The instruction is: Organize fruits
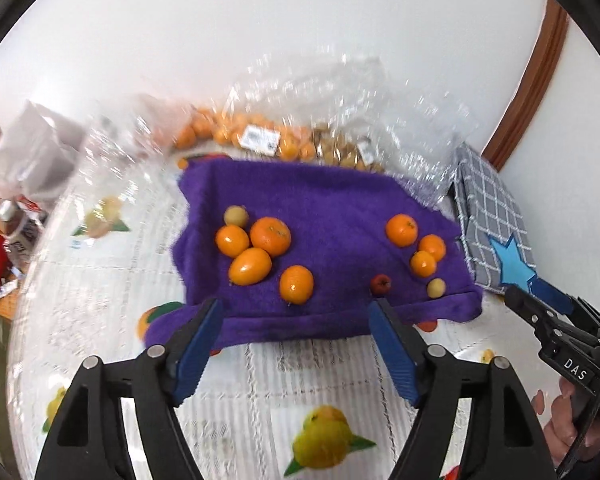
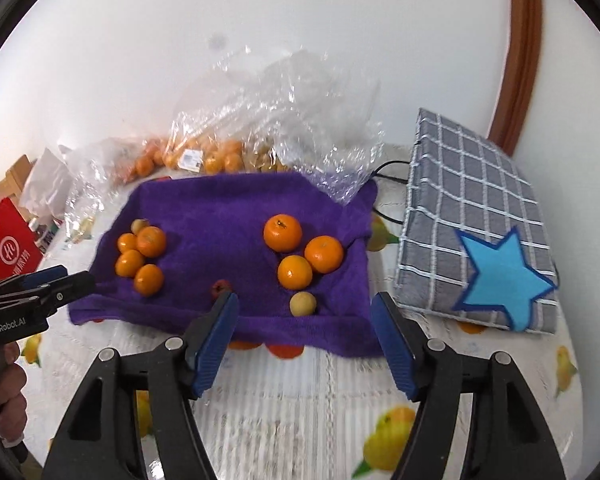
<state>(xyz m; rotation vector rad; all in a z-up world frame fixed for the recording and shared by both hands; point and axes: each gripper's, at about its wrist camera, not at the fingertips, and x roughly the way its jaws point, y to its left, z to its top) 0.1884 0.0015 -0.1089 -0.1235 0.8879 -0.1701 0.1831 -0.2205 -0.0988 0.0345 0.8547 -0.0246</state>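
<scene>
**Both claws spread over the purple cloth, fruit in two clusters**

Plainly, I had both grippers hanging above the near edge of the purple towel (image 1: 332, 200), neither one touching anything. My left gripper (image 1: 296, 310) had its blue fingers spread wide with nothing between them, and my right gripper (image 2: 304, 304) was spread just as wide and just as empty.

All the loose fruit lay on the towel, which was spread over a fruit-printed table cover (image 2: 300, 408). On the left side sat a cluster of four oranges (image 1: 260, 248) packed close, several touching, with a small pale yellow-green fruit (image 1: 235, 215) just behind them. On the right side three oranges (image 2: 300, 252) sat together, and another small pale fruit (image 2: 302, 304) lay near the towel's front edge, just ahead of my right claw. Between the two groups, close to the front hem, lay a small red fruit (image 1: 380, 284); from the right wrist view it was partly hidden behind my left-hand finger.

Behind the towel, against the wall, crinkled clear plastic bags (image 2: 284, 120) held more oranges and some brownish fruit I could not identify. A grey checked bag with a blue star (image 2: 476, 224) stood to the right of the towel, beside it. A red paper bag (image 2: 10, 244) stood far off to the left.
</scene>
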